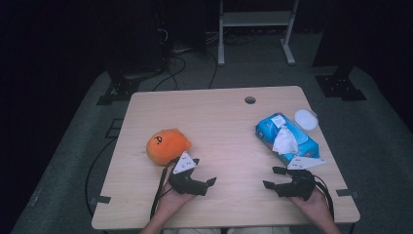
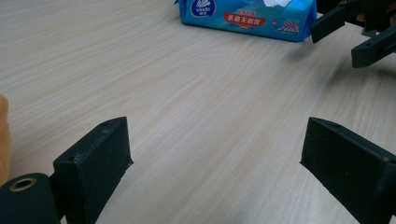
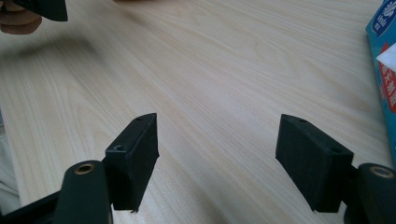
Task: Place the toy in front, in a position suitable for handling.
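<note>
While soft round plush [image 1: 167, 145] rests, crinkly tissue pack [image 1: 287, 139] lies flat.

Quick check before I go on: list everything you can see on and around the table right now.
plush toy: 1, orange, table's left, beside left gripper
tissue pack: 1, blue, white tissue sticking out, table's right
lid: 1, white, at the table's right edge behind the pack
table: 1, light wood, hole near far edge
shelf frame: 1, white, floor behind table
left gripper: 1, black, jaws open, empty
right gripper: 1, black, jaws open, empty
</note>
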### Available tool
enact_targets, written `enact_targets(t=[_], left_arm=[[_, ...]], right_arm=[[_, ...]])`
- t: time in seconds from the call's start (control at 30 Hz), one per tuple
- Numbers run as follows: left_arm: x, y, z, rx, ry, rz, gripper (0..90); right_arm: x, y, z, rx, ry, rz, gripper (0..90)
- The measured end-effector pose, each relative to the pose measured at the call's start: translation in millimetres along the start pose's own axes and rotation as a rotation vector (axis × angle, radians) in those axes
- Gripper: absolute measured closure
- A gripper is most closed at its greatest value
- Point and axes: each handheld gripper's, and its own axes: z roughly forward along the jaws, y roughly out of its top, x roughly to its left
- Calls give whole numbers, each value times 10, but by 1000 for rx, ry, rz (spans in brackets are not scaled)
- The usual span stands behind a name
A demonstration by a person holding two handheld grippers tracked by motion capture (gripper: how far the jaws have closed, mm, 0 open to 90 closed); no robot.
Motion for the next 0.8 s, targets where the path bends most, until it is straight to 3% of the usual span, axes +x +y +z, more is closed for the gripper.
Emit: enact_targets(t=[0.4,0.8], left_arm=[[52,112,-72,-43,33,20,78],[349,199,-368,-141,131,-21,78]], right_arm=[[-1,-19,20,9,11,13,287],[30,-8,27,11,8,8,287]])
